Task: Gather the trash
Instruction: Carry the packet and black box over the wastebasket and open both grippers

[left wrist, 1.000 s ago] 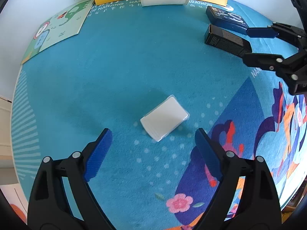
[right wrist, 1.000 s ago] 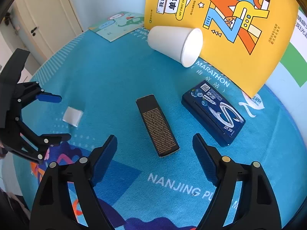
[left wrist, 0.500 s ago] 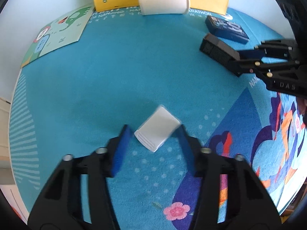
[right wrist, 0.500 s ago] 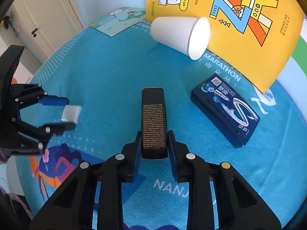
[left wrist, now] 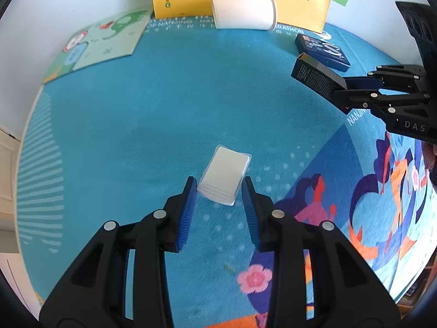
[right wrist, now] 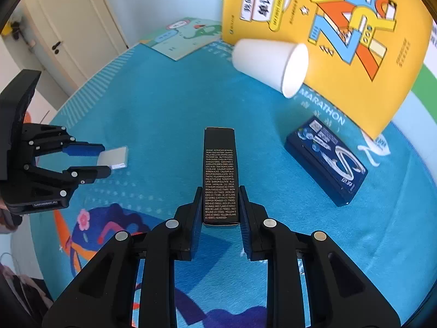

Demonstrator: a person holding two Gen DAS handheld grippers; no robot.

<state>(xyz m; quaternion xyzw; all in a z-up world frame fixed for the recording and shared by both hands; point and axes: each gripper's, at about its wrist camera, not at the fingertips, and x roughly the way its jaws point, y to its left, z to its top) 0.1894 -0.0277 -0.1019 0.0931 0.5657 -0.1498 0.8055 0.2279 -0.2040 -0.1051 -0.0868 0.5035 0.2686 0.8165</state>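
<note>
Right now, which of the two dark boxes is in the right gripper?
The black box with fine printed text, gripped at its near end by the right gripper. The dark blue box lies untouched on the mat, nearer the yellow book.

From R cam I see cup (right wrist: 269,64) on its side on mat (right wrist: 164,104), book (right wrist: 341,27) propped behind it. Flat box (right wrist: 326,161) sits right of long carton (right wrist: 220,175); small packet (right wrist: 114,158) far left; leaflet (right wrist: 185,37) back-left.
</note>
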